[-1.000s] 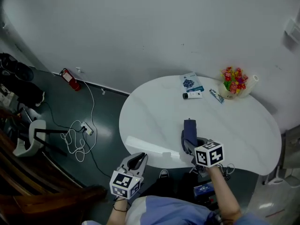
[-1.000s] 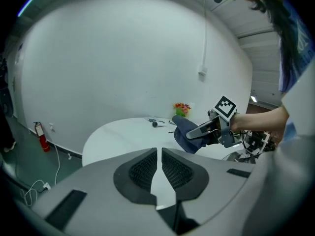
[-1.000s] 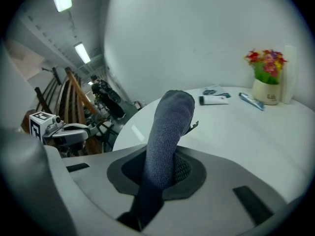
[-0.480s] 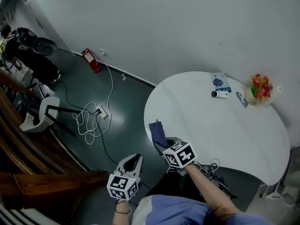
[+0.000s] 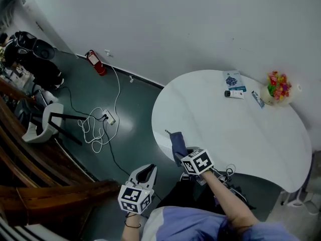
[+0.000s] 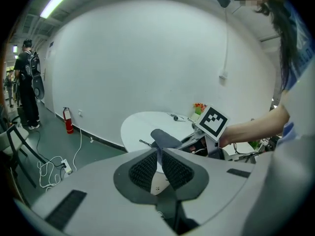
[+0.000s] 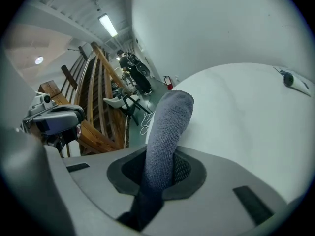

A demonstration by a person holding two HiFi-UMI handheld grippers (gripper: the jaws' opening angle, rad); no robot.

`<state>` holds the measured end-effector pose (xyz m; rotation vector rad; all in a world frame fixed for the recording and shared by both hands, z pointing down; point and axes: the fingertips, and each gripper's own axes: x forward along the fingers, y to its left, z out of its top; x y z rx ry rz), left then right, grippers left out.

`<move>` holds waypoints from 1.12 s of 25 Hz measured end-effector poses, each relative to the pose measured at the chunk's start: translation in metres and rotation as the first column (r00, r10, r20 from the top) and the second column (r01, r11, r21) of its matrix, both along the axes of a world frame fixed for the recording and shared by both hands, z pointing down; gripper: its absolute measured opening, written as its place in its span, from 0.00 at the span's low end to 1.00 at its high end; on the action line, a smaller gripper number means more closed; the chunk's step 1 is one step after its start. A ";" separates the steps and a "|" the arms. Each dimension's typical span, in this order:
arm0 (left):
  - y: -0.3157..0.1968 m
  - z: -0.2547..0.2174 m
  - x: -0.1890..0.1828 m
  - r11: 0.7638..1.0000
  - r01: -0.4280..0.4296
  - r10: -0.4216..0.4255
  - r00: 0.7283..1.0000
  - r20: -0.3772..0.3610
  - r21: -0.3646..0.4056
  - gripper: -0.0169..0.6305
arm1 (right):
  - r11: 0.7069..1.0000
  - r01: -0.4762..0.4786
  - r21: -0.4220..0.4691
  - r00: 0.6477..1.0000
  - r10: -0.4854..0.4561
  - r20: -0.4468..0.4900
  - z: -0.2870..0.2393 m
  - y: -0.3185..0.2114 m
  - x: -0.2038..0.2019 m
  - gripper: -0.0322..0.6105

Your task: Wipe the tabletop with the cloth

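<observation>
Head view: your right gripper (image 5: 184, 153) sits at the near left rim of the round white counter (image 5: 241, 134). The blue-grey cloth (image 5: 177, 142) sticks out ahead of its jaws, over that rim. Your left gripper (image 5: 146, 173) hangs off the counter, to the left of the right jaws and nearer to you, above the dark floor. Far beyond the right jaws, at the counter's back edge, stand a bunch of bright flowers (image 5: 277, 86) and a few small packets (image 5: 233, 80) (too small to make out).

Left gripper view: the jaws of your left gripper (image 6: 158, 152) are pressed together with nothing between them. Just past their tips you see the cloth (image 6: 165, 137) held out from the right gripper (image 6: 191, 140), with the counter (image 6: 142, 123) behind it.

Right gripper view: the jaws of your right gripper (image 7: 160, 170) are clamped on the cloth (image 7: 166, 127), which fills the gap between the pads. It rises ahead of them as a thick roll, its tip folded over. The counter (image 7: 246, 117) spreads out beyond and to the right of the jaws. You cannot tell from here whether the cloth presses on the surface.
</observation>
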<state>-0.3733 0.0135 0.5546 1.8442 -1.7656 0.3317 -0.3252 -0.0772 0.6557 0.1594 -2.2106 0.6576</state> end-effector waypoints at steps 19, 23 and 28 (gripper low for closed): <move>-0.137 -0.030 0.246 0.924 -0.378 0.378 0.926 0.002 0.065 0.08 | 0.929 -0.369 0.039 0.925 0.371 -0.083 0.007 -0.086 0.318 0.15; -0.155 -0.027 0.323 0.876 -0.478 0.480 0.877 -0.004 0.065 0.08 | 0.881 -0.469 0.054 0.876 0.473 -0.098 0.009 -0.097 0.409 0.15; -0.174 -0.030 0.408 0.819 -0.567 0.569 0.823 0.005 0.085 0.08 | 0.811 -0.580 0.073 0.802 0.585 -0.121 0.013 -0.100 0.522 0.15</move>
